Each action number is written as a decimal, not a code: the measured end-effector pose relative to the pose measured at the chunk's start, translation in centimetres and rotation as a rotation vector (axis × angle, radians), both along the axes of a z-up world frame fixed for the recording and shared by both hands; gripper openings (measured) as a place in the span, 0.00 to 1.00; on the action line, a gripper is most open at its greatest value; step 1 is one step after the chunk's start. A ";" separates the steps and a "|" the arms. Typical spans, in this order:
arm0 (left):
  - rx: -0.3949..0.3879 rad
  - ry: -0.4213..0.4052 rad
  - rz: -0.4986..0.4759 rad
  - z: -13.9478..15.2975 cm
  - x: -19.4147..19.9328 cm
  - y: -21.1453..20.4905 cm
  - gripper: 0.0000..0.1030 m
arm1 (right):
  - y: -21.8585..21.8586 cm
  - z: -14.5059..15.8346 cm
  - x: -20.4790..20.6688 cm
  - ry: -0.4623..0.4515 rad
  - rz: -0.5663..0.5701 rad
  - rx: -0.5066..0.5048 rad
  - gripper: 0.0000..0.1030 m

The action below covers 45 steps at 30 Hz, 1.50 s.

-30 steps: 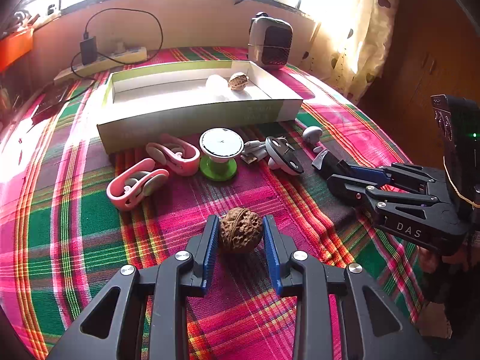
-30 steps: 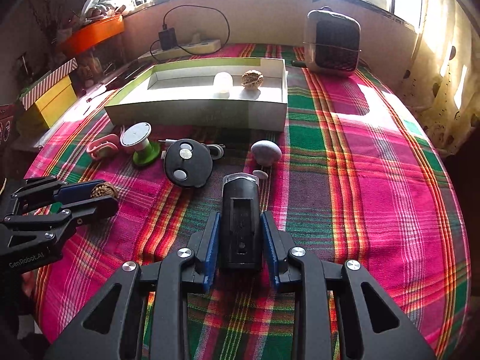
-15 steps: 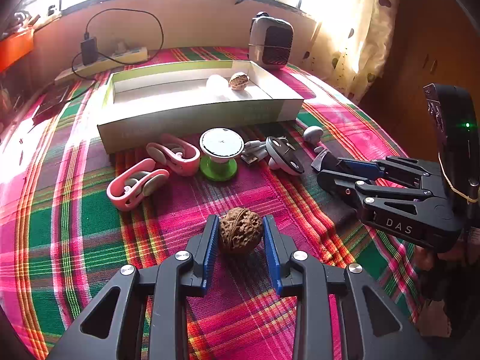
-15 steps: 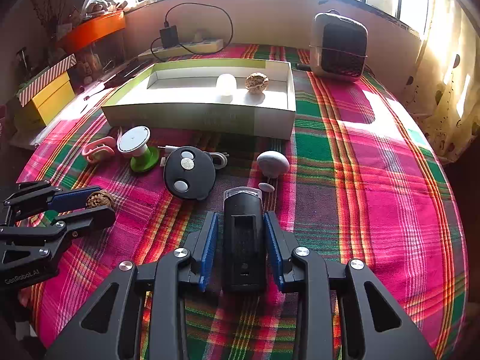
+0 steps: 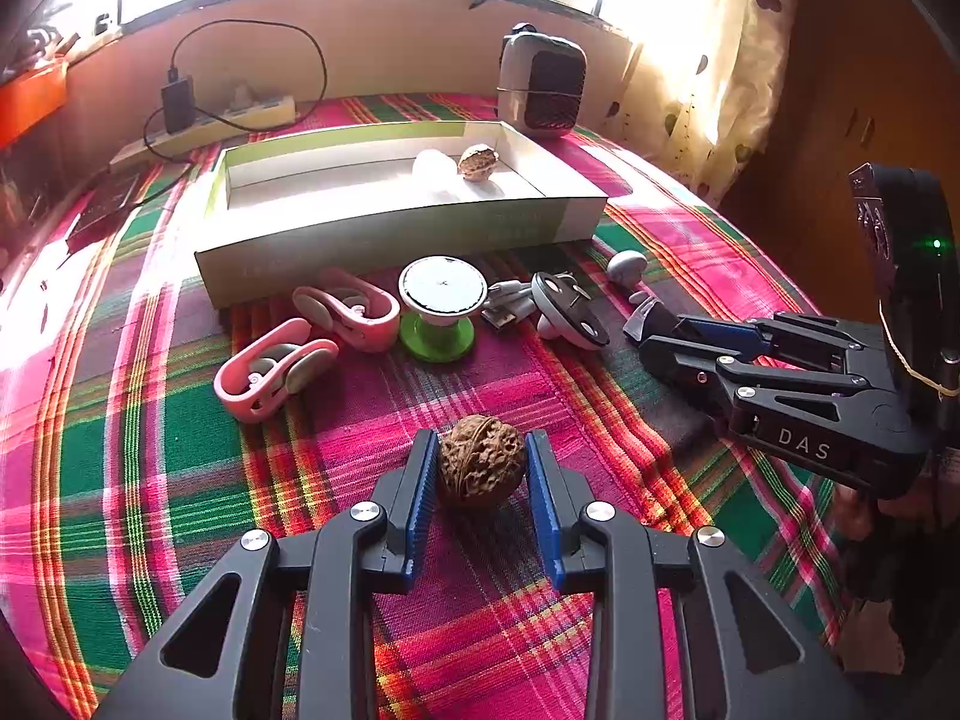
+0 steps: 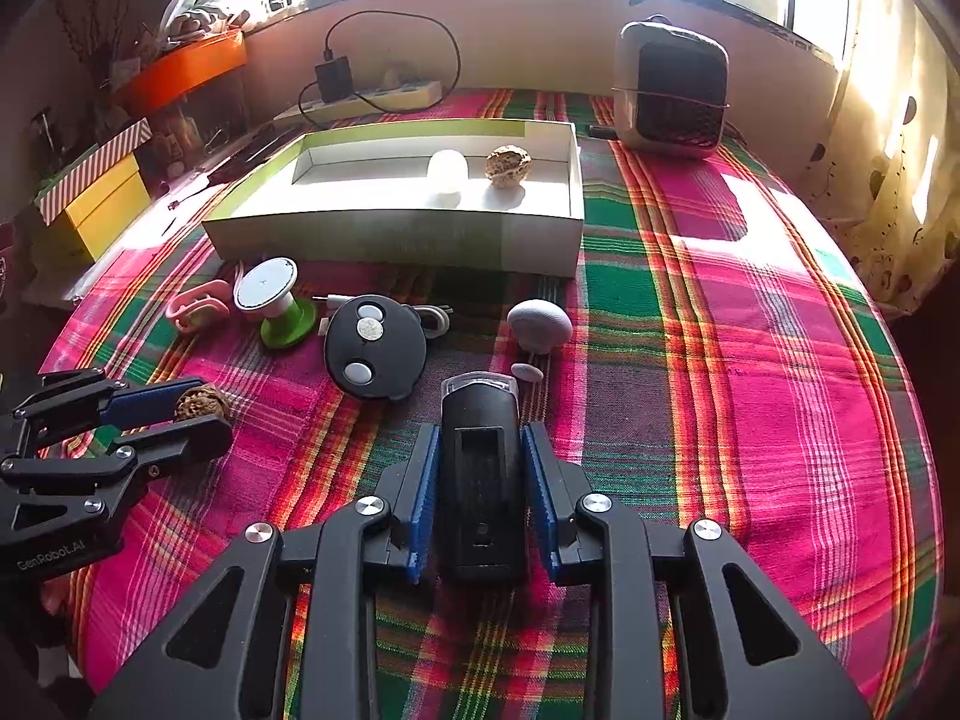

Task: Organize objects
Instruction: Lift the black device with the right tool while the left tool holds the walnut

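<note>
Left wrist view. I have the left tongs (image 5: 480,474) low centre of the frame, jaws set either side of a walnut (image 5: 480,459). The left pad touches the shell; I read a sliver of gap on the right, so I cannot tell whether the grip is firm. The walnut sits on the plaid cloth (image 5: 150,468). At upper centre lies an open cardboard box (image 5: 390,234), already holding a second walnut (image 5: 477,161) and a white lump (image 5: 433,167); I judge it the collecting place. In front of the box: two pink clips (image 5: 273,369), a green-based reel (image 5: 443,306), a grey disc (image 5: 570,318). These are unsorted.

Right wrist view. I have the right tongs (image 6: 477,480) low centre, pads flanking a black lamp (image 6: 479,474) lengthwise, narrow gaps showing on both sides; I judge them closing, not yet clamped. Lengthwise alignment suits the lamp's flat sides. Above it: a black round disc (image 6: 375,347), a grey pebble-shaped piece (image 6: 539,324). The box (image 6: 390,234) stands at upper centre, the heater (image 6: 672,90) at upper right.
</note>
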<state>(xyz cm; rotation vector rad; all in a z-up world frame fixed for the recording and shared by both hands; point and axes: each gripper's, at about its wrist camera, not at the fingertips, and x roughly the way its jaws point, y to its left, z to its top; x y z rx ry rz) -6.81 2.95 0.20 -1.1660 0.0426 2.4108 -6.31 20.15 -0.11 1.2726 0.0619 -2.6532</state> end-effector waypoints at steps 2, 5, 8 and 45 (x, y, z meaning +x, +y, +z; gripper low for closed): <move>0.003 -0.001 0.000 0.0 0.1 0.0 0.26 | 0.0 0.0 0.0 0.000 0.000 -0.003 0.28; 0.004 -0.002 0.000 0.0 0.2 0.0 0.26 | 0.0 0.0 0.0 0.000 0.000 -0.003 0.28; 0.003 -0.001 0.000 0.0 0.2 0.0 0.26 | 0.0 0.0 0.0 0.000 0.000 -0.002 0.28; 0.010 0.025 0.004 3.8 -2.8 -0.4 0.26 | 0.9 4.8 -2.7 0.061 0.003 -0.040 0.28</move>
